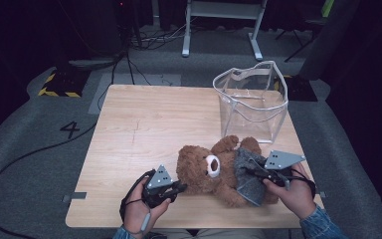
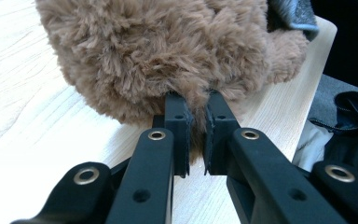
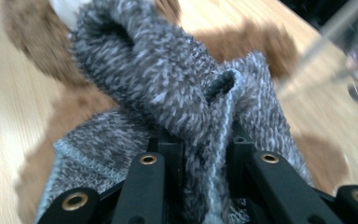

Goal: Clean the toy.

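On the near half of the table [image 1: 129, 114], in front of the clear bag [image 1: 251, 102], the teddy bear [image 1: 204, 174] lies on its back with a grey knitted sweater [image 1: 248, 174] over its body. The left gripper [image 2: 196, 140], held low and level at the bear's head, has its jaws nearly closed on a tuft of fur. The right gripper [image 3: 205, 163] pinches a fold of the sweater; I judge this the dressing or undressing step, so the next pull needs a firmly anchored bear.
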